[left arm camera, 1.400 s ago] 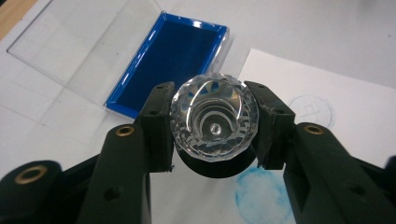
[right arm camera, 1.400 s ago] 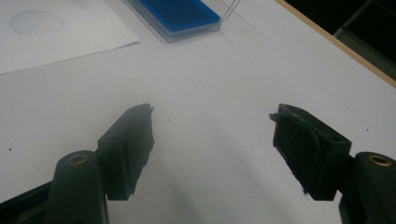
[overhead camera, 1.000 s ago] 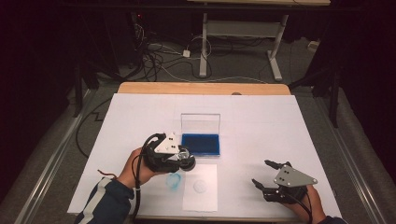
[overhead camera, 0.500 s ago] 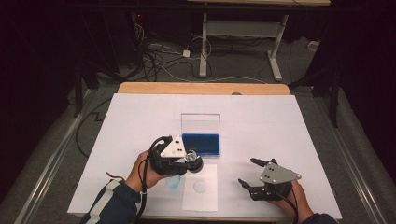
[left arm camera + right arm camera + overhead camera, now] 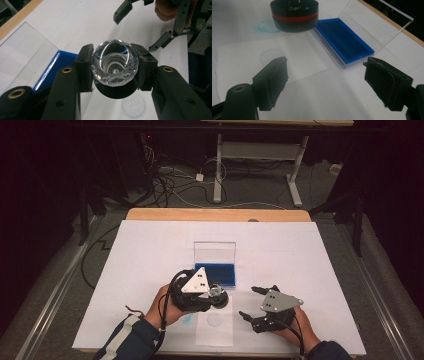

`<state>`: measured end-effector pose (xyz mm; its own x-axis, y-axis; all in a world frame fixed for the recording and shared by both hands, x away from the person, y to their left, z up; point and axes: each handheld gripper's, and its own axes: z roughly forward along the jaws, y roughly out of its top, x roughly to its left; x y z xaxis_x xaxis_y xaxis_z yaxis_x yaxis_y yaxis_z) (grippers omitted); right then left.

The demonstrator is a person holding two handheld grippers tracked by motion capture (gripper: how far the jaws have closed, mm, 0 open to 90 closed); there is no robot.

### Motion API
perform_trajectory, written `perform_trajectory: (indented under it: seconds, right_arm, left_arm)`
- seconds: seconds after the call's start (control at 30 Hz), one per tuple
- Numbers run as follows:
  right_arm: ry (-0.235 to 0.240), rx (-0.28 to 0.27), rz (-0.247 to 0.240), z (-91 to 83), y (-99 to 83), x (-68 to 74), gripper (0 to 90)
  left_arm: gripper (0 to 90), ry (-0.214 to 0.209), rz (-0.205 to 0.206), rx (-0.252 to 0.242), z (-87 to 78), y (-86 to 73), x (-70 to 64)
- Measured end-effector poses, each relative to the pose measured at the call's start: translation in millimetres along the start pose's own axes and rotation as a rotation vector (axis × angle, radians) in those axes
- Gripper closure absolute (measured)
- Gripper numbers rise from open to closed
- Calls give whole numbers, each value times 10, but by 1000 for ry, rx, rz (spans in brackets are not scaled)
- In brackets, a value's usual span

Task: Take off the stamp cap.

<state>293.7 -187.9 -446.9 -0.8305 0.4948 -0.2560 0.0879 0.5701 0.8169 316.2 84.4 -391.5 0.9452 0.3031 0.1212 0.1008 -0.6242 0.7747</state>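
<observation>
A stamp (image 5: 114,62) with a faceted clear knob and a black base with a red band (image 5: 294,15) sits between the jaws of my left gripper (image 5: 217,295), which is shut on the knob. It hangs at the far edge of a white paper sheet (image 5: 215,327), just in front of the open blue ink pad (image 5: 221,274). Whether the base touches the paper, I cannot tell. A faint round print (image 5: 272,56) marks the sheet. My right gripper (image 5: 248,302) stands open to the right of the sheet, jaws wide and pointing left at the stamp, holding nothing.
The ink pad's clear lid (image 5: 215,252) stands upright behind it. A pale blue smudge (image 5: 187,319) lies on the white table cover (image 5: 150,250) left of the sheet. Cables and a desk frame lie on the floor beyond the table's far wooden edge.
My left gripper has carried the stamp rightward and nearer, from beside the ink pad to the sheet's far edge. My right gripper has moved left toward the sheet, still open.
</observation>
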Motion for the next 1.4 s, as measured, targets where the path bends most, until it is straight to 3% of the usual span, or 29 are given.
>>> perform_trajectory:
  seconds: [0.53,0.77,1.07,1.4]
  right_arm:
    - [61,-16,-7,231,130,139,178]
    - [116,-15,6,361,167,208,194]
    - [147,-38,62,478,187,235,253]
    - [151,-96,65,464,223,246,351]
  left_arm:
    - [543,-5,14,11,27,27,-47]
    - [543,-14,12,1,38,31,-64]
    - [543,-30,10,-18,23,37,-76]
    - [543,-42,-4,-30,11,26,-61]
